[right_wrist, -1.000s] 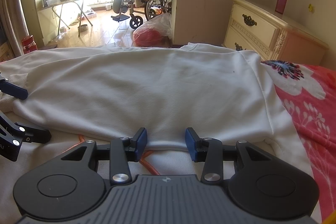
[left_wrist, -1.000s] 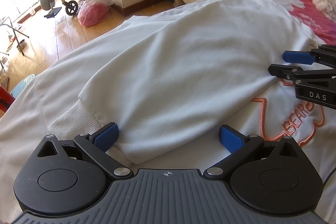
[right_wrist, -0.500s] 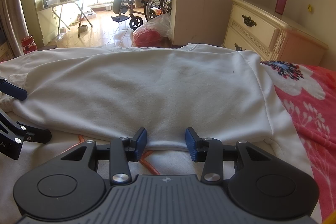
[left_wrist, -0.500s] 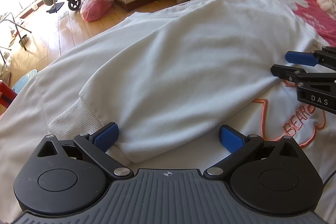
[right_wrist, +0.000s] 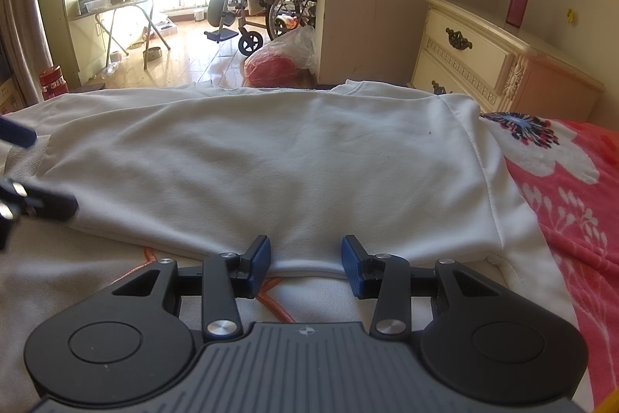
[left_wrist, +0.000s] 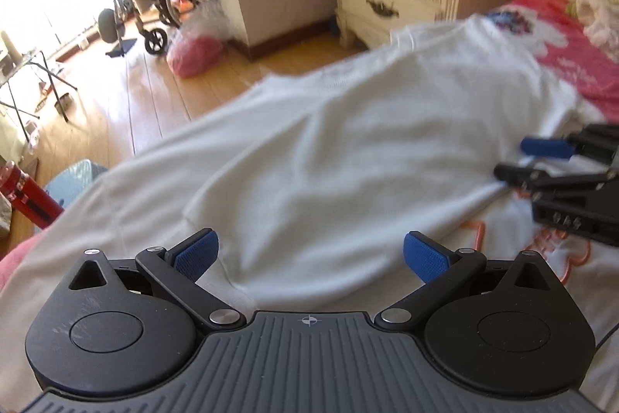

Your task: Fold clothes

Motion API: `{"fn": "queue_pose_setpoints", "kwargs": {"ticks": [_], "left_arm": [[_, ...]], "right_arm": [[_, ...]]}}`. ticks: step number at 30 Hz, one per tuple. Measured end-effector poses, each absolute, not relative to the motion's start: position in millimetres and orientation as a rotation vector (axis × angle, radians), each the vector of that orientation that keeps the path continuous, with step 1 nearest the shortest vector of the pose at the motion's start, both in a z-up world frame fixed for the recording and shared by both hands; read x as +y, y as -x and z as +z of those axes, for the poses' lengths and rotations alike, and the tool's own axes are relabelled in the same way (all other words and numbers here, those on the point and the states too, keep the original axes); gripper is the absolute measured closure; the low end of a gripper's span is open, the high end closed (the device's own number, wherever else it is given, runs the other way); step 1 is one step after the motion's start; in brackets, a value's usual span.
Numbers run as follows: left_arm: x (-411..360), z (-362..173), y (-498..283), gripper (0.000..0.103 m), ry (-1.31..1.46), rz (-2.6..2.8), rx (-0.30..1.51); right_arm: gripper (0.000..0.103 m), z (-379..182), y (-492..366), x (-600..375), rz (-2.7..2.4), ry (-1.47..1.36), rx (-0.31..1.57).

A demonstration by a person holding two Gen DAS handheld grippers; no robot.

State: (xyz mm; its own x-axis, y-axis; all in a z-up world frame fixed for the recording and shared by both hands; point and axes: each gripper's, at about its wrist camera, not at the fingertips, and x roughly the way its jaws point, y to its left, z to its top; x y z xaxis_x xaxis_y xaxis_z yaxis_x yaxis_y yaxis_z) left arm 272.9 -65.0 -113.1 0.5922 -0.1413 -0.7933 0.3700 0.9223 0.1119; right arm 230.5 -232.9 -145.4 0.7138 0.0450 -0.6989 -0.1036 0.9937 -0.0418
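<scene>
— So, where is the sweatshirt [right_wrist: 271, 161] lying?

— It is lying flat across the bed [right_wrist: 572, 204], a side flap folded over the orange print [left_wrist: 479, 239].

— And the grippers?

— The right gripper [right_wrist: 305, 254] is sitting at the near folded edge, jaws half spread, cloth lying between the pads, not pinched. The left gripper [left_wrist: 309, 254] is hovering by the cuff, jaws spread wide, likely freeing the fold.

— Anything crowding them?

— Nothing is blocking. A nightstand [right_wrist: 491, 64] is standing far right; a wheelchair [right_wrist: 278, 6] and a red bag [right_wrist: 282, 60] are waiting on the floor.

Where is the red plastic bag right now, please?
In the right wrist view, the red plastic bag sits on the wooden floor beside the wheelchair.
</scene>
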Motion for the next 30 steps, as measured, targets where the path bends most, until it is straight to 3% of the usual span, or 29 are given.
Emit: {"fn": "queue_pose_setpoints", "kwargs": {"ticks": [18,21,23,25,30], "left_arm": [[-48,-128,-286,0.000,-0.225,-0.171,1.016],[-43,-120,-283,0.000,-0.211,-0.164,1.016],[-40,-115,-279,0.000,-0.201,-0.152,1.022],[-36,-110,-276,0.000,-0.189,-0.136,1.029],[-26,-101,-265,0.000,-0.157,-0.095,1.059]], "right_arm": [[0.058,-145,-229,-234,0.073,0.060,0.761],[0.052,-140,-229,-238,0.067,0.011,0.768],[0.036,-134,-227,-237,0.069,0.003,0.774],[0.029,-128,-223,-231,0.093,0.003,0.782],[0.027,-121,-213,-209,0.162,0.012,0.840]]}}
